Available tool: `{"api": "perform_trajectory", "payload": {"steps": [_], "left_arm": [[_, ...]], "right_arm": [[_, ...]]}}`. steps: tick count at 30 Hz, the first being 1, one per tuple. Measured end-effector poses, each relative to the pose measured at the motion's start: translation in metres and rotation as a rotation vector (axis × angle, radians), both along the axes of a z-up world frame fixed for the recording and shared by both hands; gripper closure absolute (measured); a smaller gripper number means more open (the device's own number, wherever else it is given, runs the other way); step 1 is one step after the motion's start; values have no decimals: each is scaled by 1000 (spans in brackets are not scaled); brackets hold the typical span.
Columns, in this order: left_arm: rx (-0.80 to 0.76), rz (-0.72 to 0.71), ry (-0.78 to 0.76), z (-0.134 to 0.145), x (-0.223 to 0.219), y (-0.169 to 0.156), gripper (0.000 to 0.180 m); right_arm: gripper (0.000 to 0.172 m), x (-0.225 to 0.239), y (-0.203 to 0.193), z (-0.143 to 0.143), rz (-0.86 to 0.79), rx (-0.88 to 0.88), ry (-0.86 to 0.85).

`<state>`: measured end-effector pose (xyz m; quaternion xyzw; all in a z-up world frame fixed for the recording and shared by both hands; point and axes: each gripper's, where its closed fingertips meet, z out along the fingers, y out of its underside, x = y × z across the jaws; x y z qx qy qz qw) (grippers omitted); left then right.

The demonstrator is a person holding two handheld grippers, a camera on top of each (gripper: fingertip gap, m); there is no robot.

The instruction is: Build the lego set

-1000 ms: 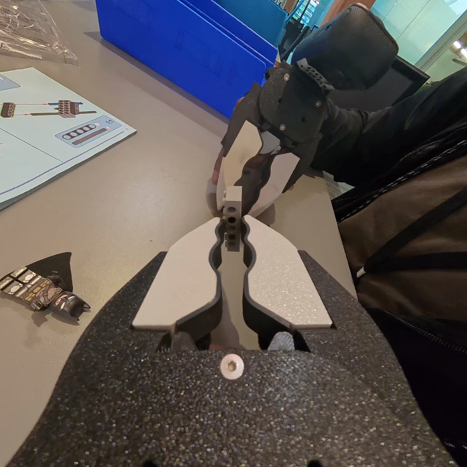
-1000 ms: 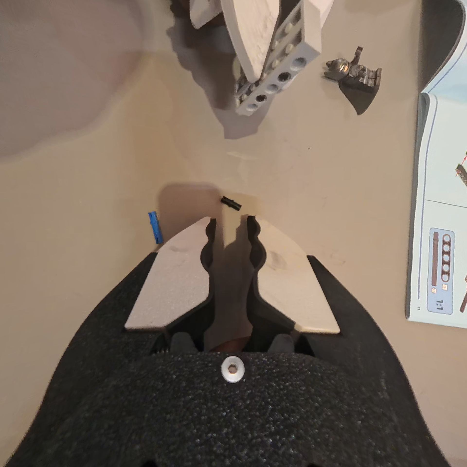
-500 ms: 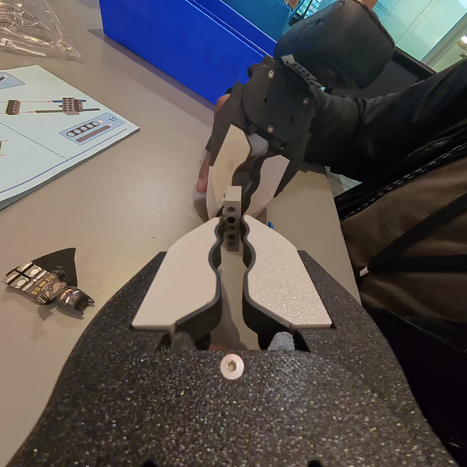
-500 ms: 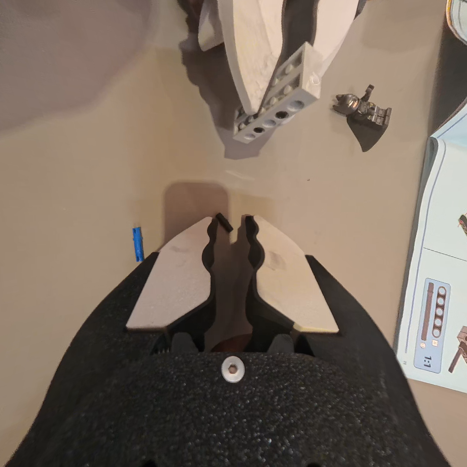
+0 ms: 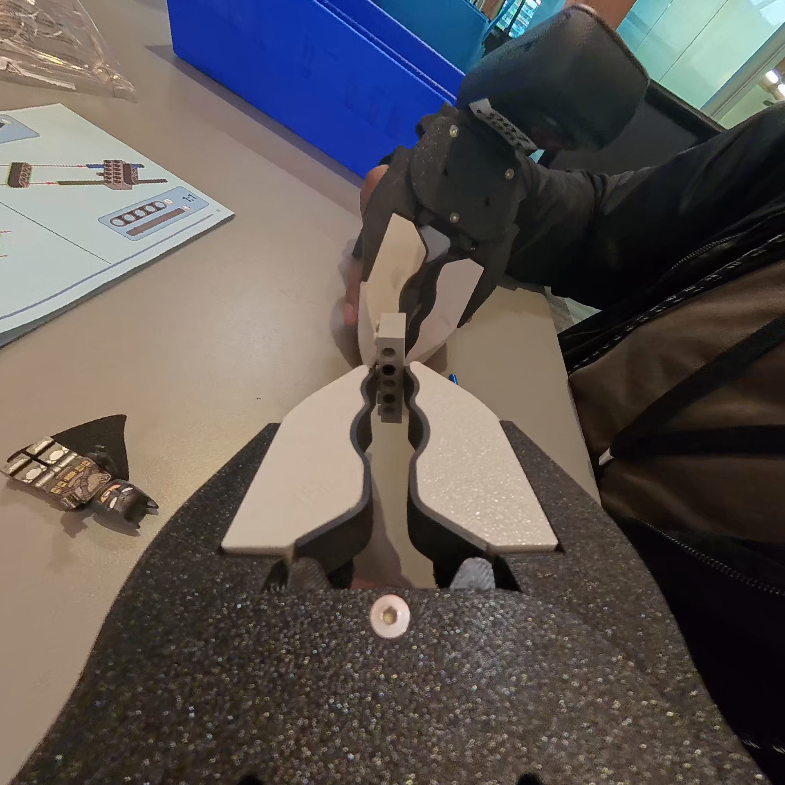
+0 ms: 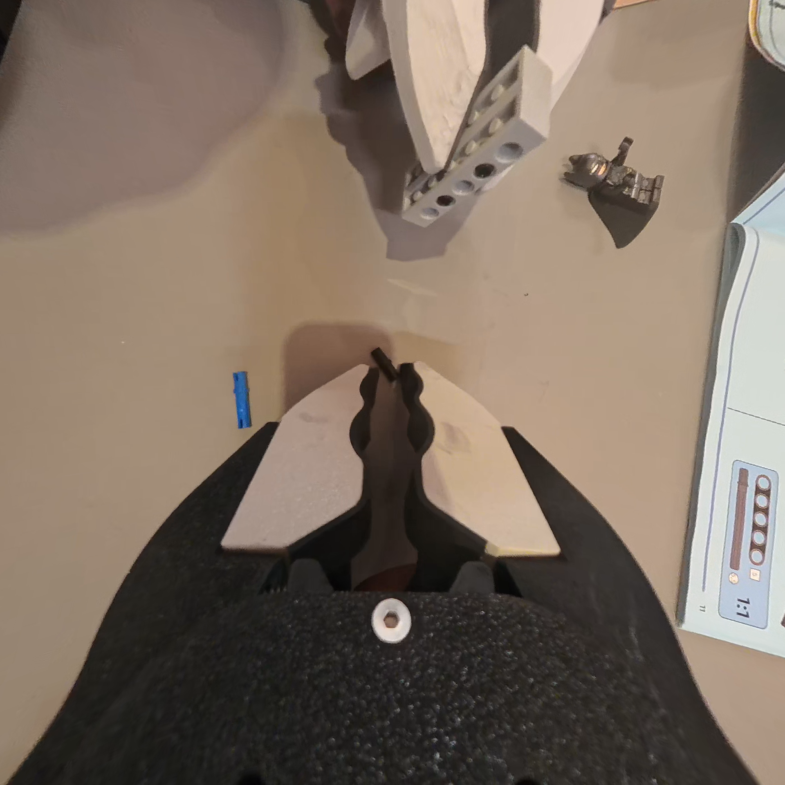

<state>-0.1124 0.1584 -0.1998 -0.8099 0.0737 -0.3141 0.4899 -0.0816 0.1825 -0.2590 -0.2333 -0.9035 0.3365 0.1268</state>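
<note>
Left wrist view, left to right: clear bag (image 5: pixel 55 46) at the far left corner of the counter (image 5: pixel 212 340), open booklet (image 5: pixel 85 204) below it, minifigure (image 5: pixel 76 475) with a black cape lying flat nearer me. Blue bin (image 5: pixel 306 72) at the back. In the middle my left gripper (image 5: pixel 388 374) has its fingers (image 5: pixel 323 458) nearly closed on a grey beam (image 5: pixel 391 382) with a row of holes; both pads press its sides, and the beam stands on end, poking out past the tips. Just beyond it my right gripper (image 5: pixel 408 340) points down at the counter, with a black sleeve (image 5: pixel 637 221) behind it. A bit of the blue pin (image 5: pixel 453 377) shows just right of my left fingertip. Jacket fills the right edge.

Right wrist view, left to right: blue pin (image 6: pixel 241 399) lies on the counter (image 6: pixel 148 297) just left of my right fingers (image 6: pixel 314 458). The right gripper (image 6: pixel 388 371) has its fingers narrowed to a small gap, tips down near the counter. A black pin (image 6: pixel 384 364) sits slantwise right at the tips, half sticking out ahead. It looks pinched between the pads, though the contact is hard to see. Farther off, up top, the left gripper (image 6: pixel 450 165) clamps the grey beam (image 6: pixel 475 170) above the counter. Right of that lies the minifigure (image 6: pixel 611 178), then the booklet (image 6: pixel 747 424) along the right edge.
</note>
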Motion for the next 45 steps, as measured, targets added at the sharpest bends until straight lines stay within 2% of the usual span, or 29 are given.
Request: {"api": "perform_trajectory", "payload": {"steps": [5, 29, 40, 45], "left_arm": [[2, 0, -2, 0, 0, 0, 169], [-3, -3, 6, -1, 0, -1, 169], [-3, -2, 10, -1, 1, -1, 169], [17, 15, 25, 1, -1, 0, 169]], "right_arm": [[166, 2, -2, 0, -4, 26, 15], [161, 1, -5, 0, -17, -13, -7], [167, 0, -5, 0, -29, -6, 7], [168, -7, -2, 9, -65, 5, 100]]}}
